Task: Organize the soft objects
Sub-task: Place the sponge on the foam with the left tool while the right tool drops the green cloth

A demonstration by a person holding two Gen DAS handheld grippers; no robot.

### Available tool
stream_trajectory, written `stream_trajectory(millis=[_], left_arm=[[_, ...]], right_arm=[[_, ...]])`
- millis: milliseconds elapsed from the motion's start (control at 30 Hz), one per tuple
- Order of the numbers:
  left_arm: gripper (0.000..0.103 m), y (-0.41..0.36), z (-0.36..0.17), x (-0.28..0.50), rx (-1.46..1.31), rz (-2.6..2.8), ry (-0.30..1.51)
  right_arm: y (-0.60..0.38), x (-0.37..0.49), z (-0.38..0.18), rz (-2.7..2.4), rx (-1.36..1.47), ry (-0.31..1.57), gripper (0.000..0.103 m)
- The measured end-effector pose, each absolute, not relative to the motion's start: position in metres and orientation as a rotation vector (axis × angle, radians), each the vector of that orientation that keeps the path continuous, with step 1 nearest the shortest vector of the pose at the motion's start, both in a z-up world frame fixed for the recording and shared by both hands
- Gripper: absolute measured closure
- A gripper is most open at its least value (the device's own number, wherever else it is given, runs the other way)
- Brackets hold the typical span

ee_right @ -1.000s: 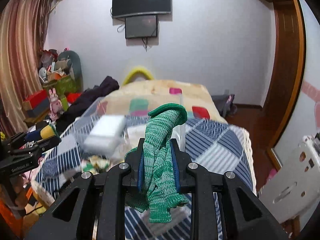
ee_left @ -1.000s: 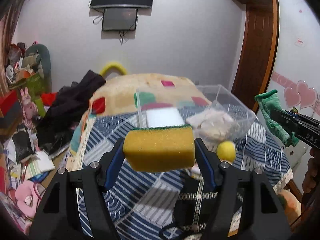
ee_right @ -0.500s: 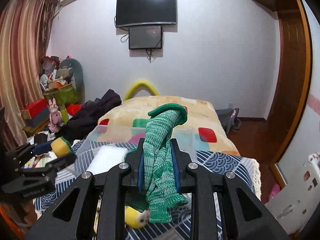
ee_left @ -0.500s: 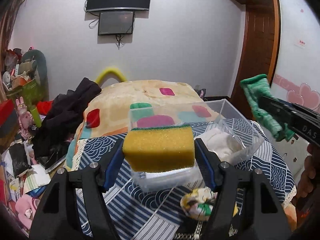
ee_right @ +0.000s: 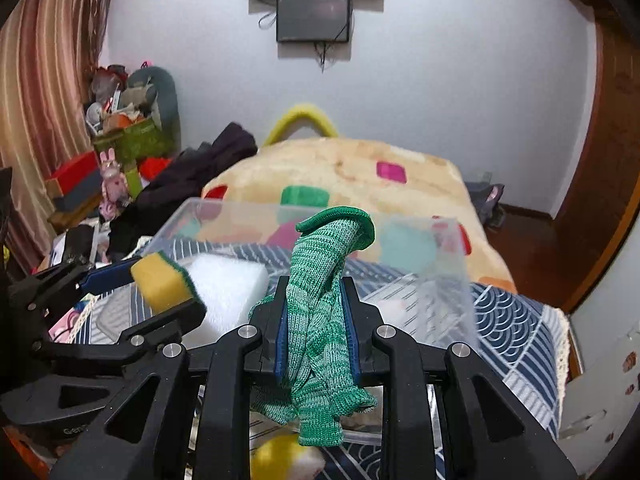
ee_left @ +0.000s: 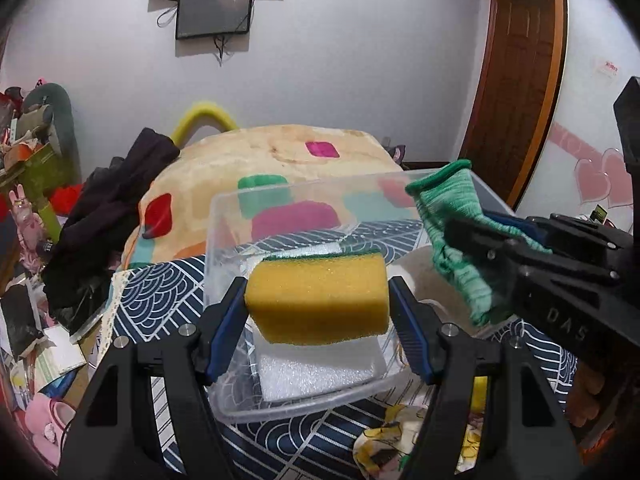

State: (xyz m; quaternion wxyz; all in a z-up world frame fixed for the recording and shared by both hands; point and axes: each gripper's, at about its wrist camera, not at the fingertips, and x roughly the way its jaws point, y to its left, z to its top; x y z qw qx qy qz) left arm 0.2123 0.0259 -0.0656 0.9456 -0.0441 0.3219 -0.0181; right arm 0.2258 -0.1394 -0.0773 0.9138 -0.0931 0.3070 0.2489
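Observation:
My left gripper (ee_left: 318, 304) is shut on a yellow sponge with a green top (ee_left: 318, 294) and holds it above the near left part of a clear plastic bin (ee_left: 224, 240). A white foam block (ee_left: 316, 372) lies in the bin under it. My right gripper (ee_right: 314, 320) is shut on a green knit glove (ee_right: 320, 320) and holds it over the bin's near edge (ee_right: 440, 280). The right gripper and glove (ee_left: 452, 236) show at the right in the left wrist view. The left gripper and sponge (ee_right: 160, 280) show at the left in the right wrist view.
The bin stands on a blue patterned cloth (ee_left: 148, 296). A beige blanket with coloured squares (ee_left: 280, 152) lies behind it, dark clothes (ee_left: 116, 208) to the left. A yellow-patterned soft item (ee_left: 392, 440) lies on the cloth in front of the bin. Clutter fills the floor at left.
Both grippers have moved in toward the bin with their loads. The right gripper and glove have come closer to the left gripper, over the bin.

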Motion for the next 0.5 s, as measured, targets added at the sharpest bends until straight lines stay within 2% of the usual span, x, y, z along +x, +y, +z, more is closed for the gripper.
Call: stream_trajectory(millis=[133,267,333,400,500], left_arm=[[0.033,0.026,-0.073,0.218,-0.096,-0.039,0.671],[0.028,0.029,-0.079,0.223,-0.113,-0.042,0.693],[0.024,0.028,-0.079,0.223,-0.120,-0.053,0.698],[0.015,0.028,-0.078,0.220,-0.118,-0.055,0.695],[0.010,0.026,-0.074,0.213,-0.095,-0.022,0.670]], right_arm=[[-0.142,0.232,-0.084,0.516,-0.201,0.669,0.082],[-0.139,0.233,-0.087,0.513,-0.225,0.690,0.077],[-0.139,0.233,-0.088,0.509,-0.225,0.698,0.070],[-0.142,0.232,-0.087,0.510,-0.214,0.702,0.068],[-0.149,0.228,-0.085,0.510,-0.194,0.701,0.061]])
